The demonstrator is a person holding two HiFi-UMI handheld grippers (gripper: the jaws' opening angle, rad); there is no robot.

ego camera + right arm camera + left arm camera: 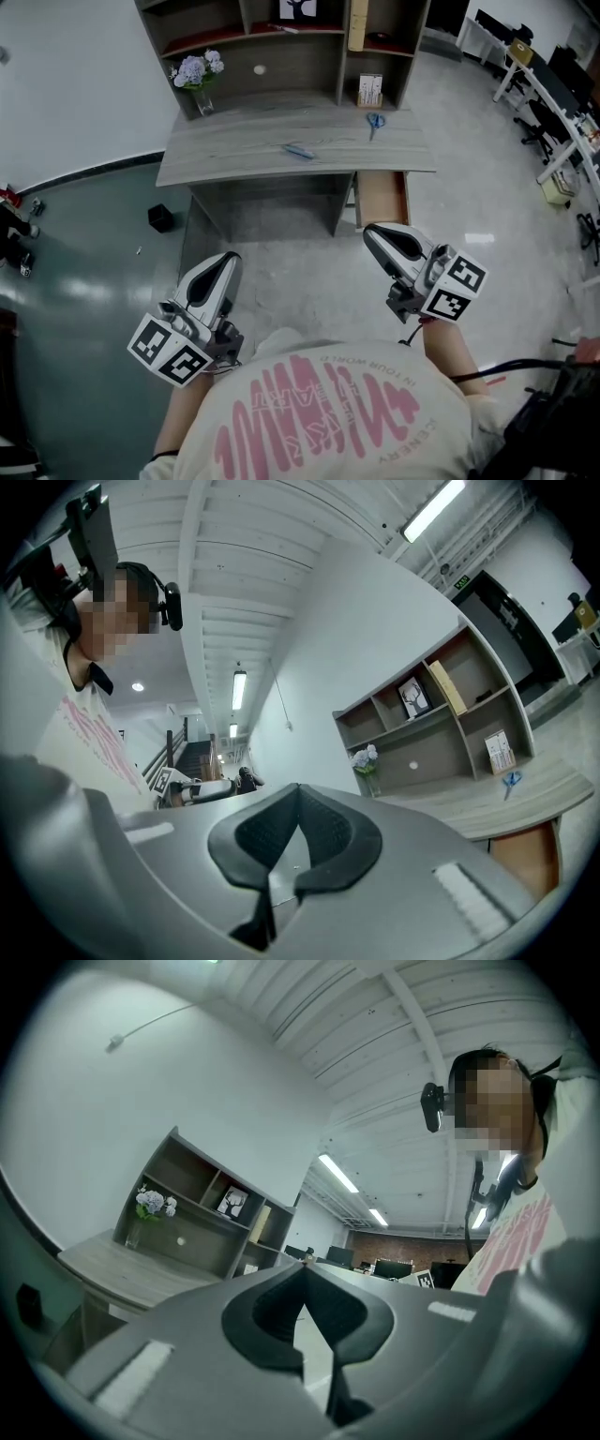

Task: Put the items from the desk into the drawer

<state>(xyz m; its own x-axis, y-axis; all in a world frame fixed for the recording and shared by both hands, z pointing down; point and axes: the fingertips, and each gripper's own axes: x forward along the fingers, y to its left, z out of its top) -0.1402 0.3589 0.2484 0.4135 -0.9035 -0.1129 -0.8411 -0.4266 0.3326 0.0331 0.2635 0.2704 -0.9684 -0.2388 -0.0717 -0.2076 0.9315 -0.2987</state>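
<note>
Jaws of left gripper [228, 258] and right gripper [372, 232] closed, empty, short of the table [244, 141].
Scissors [375, 122] toward its right edge, pen [299, 151] mid-table: light, stiff, slick; I'd pinch each across its middle.

Whoever this is wears a pale short-sleeved T-shirt [319, 412] with loose pink lettering printed across the chest. The left gripper [225, 261] and the right gripper [373, 232] look alike: smooth, rounded grey-white shells with black textured lining inside the jaws. Each has a white cube of black square markers, the left cube [171, 350] and the right cube [455, 289]. A small black camera [431, 1107] is strapped at the forehead
</note>
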